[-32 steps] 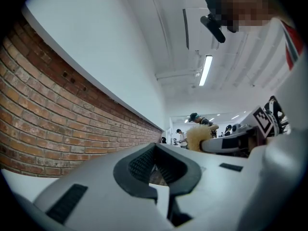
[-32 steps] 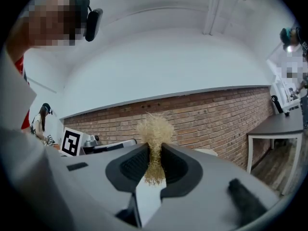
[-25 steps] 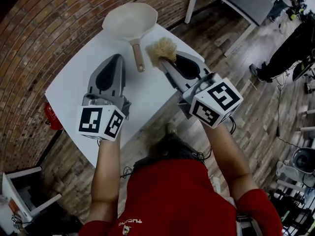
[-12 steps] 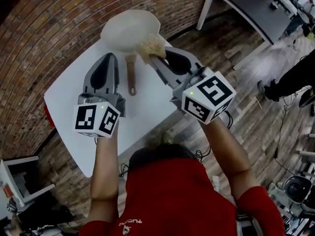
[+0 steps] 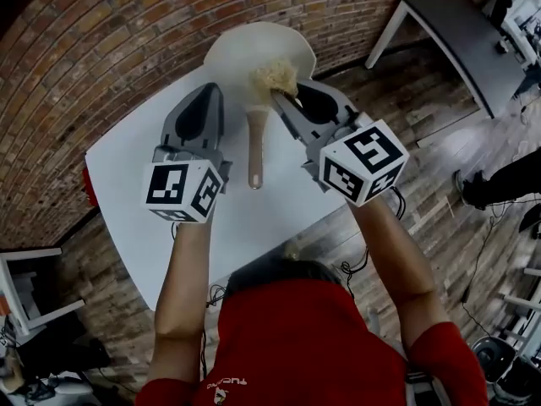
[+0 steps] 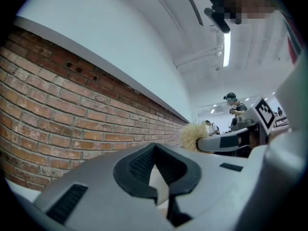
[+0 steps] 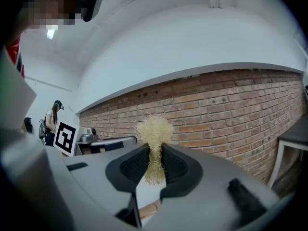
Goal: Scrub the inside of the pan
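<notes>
The person's two forearms reach forward over a white table (image 5: pixel 135 167). The left gripper (image 5: pixel 207 93) hovers over the table just left of the pan's handle. In the left gripper view (image 6: pixel 154 147) its jaws meet at the tips with nothing between them.

The right gripper (image 5: pixel 281 100) angles in from the right, and its jaws are clamped on a straw-coloured scrubber (image 5: pixel 275 78). In the right gripper view (image 7: pixel 154 150) the scrubber (image 7: pixel 154 129) is pinched at its waist, with its tuft fanning out past the tips.

The pan (image 5: pixel 254 49) lies between the grippers. Its long axis runs near to far: the wooden handle (image 5: pixel 255 146) points back at the person, and the pale bowl sits at the table's far edge, by the brick wall (image 5: pixel 101 32). The bowl opens upward. The scrubber is over the near right part of the bowl, inside the rim; whether it touches the surface cannot be told.
</notes>
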`<state>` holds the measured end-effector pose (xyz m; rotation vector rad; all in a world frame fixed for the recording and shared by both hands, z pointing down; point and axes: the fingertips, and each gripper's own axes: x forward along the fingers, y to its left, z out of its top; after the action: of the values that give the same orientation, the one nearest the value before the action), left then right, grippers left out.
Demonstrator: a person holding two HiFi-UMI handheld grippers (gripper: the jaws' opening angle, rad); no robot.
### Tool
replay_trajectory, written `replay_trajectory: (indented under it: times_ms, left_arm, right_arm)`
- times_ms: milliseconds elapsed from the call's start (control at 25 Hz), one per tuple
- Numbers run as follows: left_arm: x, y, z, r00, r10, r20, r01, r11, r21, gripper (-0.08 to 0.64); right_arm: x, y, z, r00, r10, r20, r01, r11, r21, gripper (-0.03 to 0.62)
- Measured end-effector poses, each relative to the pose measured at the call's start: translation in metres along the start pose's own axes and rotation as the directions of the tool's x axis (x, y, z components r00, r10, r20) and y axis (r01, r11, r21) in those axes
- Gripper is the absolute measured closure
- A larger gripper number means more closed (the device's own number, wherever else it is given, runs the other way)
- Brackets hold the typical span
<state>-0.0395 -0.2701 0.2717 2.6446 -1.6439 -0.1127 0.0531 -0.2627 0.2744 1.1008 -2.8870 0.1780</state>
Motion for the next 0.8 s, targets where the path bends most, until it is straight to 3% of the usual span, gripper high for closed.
replay_trajectory:
  times_ms: [360,520,800]
  left_arm:
    - [0.057,0.069,-0.031,0.999,0.02,-0.046,-0.021,0.999,-0.032,0.549]
    - [0.08,0.084,-0.046,0.996,0.042,-0.076,-0.045,0.998,-0.044,0.549]
    - [0.11,0.12,-0.067,0.986,0.111,-0.121,-0.11,0.994,0.01,0.549]
  right_arm:
    - [0.087,-0.052,-0.031,0.983,-0.065,-0.174,0.063,0.998,-0.013,0.514]
    - [0.116,-0.07,-0.047,0.968,-0.052,-0.247,0.044,0.998,-0.038,0.514]
    - [0.169,-0.099,-0.07,0.926,-0.009,-0.376,-0.021,0.997,-0.076,0.514]
